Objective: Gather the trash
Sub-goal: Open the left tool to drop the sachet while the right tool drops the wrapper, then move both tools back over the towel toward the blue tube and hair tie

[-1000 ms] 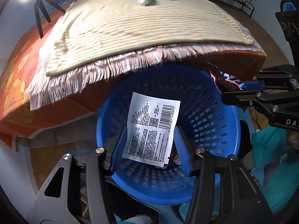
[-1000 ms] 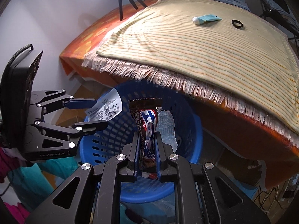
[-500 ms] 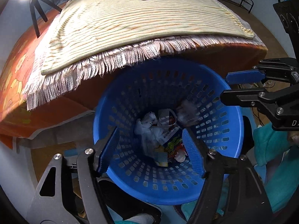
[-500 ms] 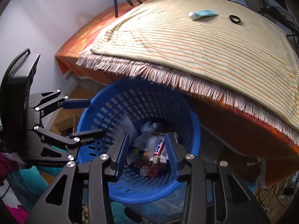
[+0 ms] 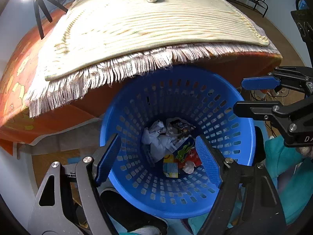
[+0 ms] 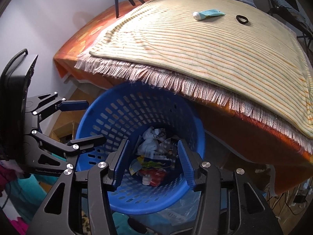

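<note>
The jaws of the left gripper (image 5: 158, 156) stand wide apart with nothing between them, and they have just been opening; the jaws of the right gripper (image 6: 151, 163) are also spread, a little less wide, and have just been opening too, also with nothing between the pads. I judge that both are empty because each one is placed directly over the mouth of the blue basket (image 5: 242, 137), so that anything let go falls straight inside and not on the floor. The trash (image 5: 172, 145) lies at the bottom of the basket: crumpled white paper, a printed label, colourful wrappers and a dark wrapper, all heaped together. Both grippers point steeply down into the basket, side by side; in the left wrist view the right gripper comes in from the right edge, level with the basket rim, and in the right wrist view the left gripper shows at the left edge, just beside the rim. The basket stands close against the table, partly under the hanging fringe (image 6: 195, 90) of the striped cloth (image 6: 195, 45), which makes the way from table top to basket short. On the cloth, well apart from the basket, a small light-blue tube (image 6: 207, 14) with a white cap and a black ring (image 6: 242, 19) lie near each other. Whether these count as trash I cannot tell; if they do, the next reach must rise over the fringe toward the far side of the table.
</note>
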Available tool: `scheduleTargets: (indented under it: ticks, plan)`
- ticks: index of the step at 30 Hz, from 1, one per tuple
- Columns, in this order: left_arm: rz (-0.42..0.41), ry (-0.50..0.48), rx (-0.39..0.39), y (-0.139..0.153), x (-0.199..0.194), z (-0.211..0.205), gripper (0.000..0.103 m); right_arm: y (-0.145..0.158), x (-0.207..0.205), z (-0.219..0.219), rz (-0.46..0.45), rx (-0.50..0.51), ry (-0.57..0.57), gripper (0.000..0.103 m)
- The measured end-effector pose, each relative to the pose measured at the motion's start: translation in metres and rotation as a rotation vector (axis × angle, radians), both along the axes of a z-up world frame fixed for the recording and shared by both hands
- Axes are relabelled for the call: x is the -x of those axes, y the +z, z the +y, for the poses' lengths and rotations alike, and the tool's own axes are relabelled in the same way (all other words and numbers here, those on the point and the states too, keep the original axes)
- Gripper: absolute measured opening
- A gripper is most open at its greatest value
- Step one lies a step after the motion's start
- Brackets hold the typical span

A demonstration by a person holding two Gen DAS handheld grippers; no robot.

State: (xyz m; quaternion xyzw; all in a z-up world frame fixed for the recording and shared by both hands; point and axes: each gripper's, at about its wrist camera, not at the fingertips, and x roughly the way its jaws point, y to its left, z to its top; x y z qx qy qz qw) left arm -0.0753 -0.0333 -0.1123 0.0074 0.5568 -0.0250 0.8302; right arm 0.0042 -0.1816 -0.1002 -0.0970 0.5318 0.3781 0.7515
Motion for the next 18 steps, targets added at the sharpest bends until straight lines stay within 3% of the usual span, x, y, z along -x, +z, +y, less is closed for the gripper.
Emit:
scheduleTargets:
  ticks: [4,18]
  plan:
    - [-0.016,-0.005,-0.003,0.006,-0.002,-0.002,0.081,0.005,-0.002,-0.002,-0.018,-0.009,-0.014,0.055]
    - [-0.083,-0.031,0.014,0.032,-0.015,-0.010,0.081,0.029,-0.017,-0.016,-0.104,-0.041,-0.086,0.056]
